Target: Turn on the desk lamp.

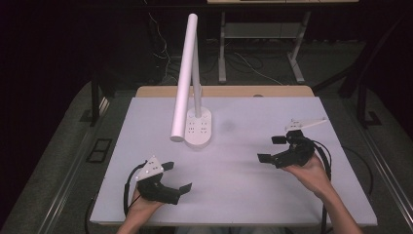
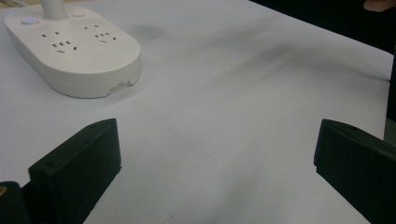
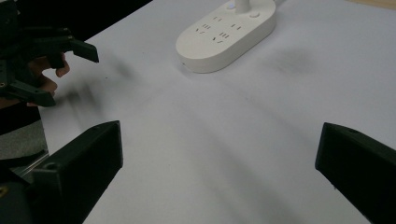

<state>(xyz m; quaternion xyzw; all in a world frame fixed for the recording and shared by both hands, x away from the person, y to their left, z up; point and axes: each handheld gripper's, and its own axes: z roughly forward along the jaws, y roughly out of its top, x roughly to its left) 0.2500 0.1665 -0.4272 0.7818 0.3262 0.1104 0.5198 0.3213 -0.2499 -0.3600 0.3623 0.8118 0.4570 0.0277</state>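
A white desk lamp (image 1: pixel 186 73) with a long tube head stands on an oval base (image 1: pixel 199 127) with socket holes, at the table's middle back. My left gripper (image 1: pixel 177 176) hovers open at the front left, jaws wide with nothing between them; in the left gripper view the lamp base (image 2: pixel 74 49) lies ahead to the left. At the right, my right gripper (image 1: pixel 272 148) is open and empty. The right gripper view has the lamp base (image 3: pixel 224 32) far ahead and the left gripper (image 3: pixel 60 70) at its left edge.
The table is covered by a white sheet (image 1: pixel 234 170), with a wooden edge (image 1: pixel 224 91) at the back. Beyond it on the dark floor are cables and the legs of another desk (image 1: pixel 297 58).
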